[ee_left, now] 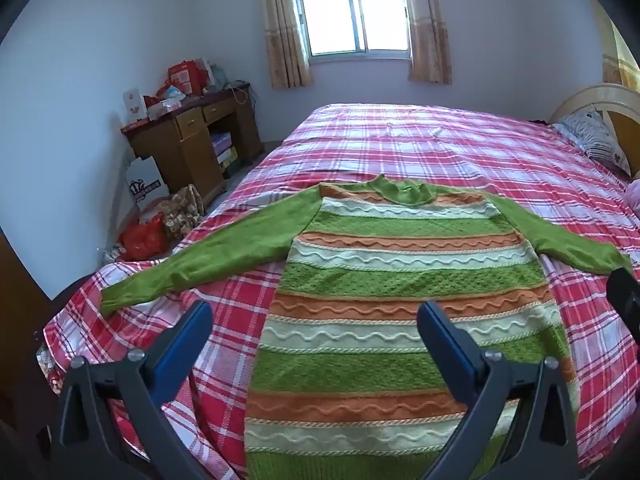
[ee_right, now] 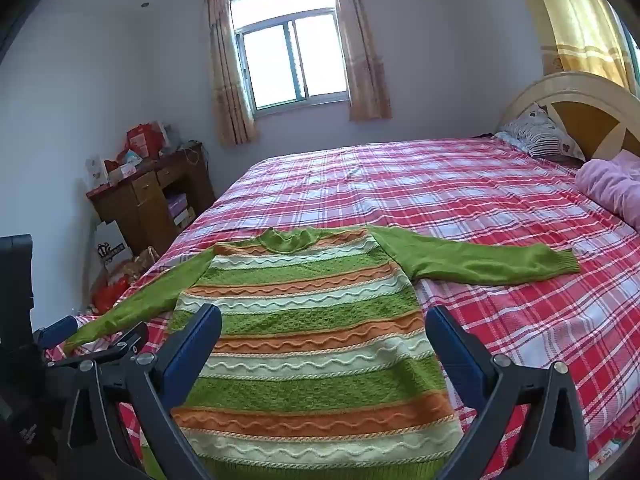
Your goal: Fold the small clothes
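Sunlight comes through the window onto a big bed with a red and white checked cover. On the bed, near its foot, lies a small sweater with green, orange and pale stripes. It is spread flat, front up, with the neck pointing toward the window and both green sleeves stretched out to the sides.

No fold has been made yet, I think. The sleeves and the body are all left to fold.

The left tongs hang wide open above the lower part of the sweater and hold nothing. The right tongs are wide open too, over the same part, and hold nothing.

A white bag by the wooden desk has dark print, too small to read.
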Demonstrator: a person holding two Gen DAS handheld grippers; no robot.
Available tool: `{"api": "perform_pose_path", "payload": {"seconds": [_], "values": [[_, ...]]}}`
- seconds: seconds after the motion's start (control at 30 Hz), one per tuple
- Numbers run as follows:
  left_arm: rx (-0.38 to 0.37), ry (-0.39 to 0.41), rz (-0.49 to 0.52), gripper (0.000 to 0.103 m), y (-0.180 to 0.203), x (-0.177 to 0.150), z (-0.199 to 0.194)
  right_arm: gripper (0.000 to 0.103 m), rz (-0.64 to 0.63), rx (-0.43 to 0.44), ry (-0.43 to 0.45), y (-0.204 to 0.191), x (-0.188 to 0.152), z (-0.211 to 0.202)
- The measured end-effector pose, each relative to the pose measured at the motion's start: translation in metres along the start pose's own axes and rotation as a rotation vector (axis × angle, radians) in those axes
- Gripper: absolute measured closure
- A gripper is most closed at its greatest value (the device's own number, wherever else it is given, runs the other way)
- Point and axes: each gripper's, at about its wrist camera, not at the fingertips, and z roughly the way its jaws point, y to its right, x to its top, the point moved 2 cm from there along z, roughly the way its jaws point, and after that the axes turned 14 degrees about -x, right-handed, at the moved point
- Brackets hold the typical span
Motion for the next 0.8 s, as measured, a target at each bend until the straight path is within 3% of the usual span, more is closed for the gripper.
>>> {"api": "perform_pose_path", "payload": {"seconds": [0.8], "values": [[-0.057,-0.014,-0.031,0.0,0.0,-0.006,0.003,0.001,-0.003,-0.029,-0.032,0.0,-0.007,0.01]]}}
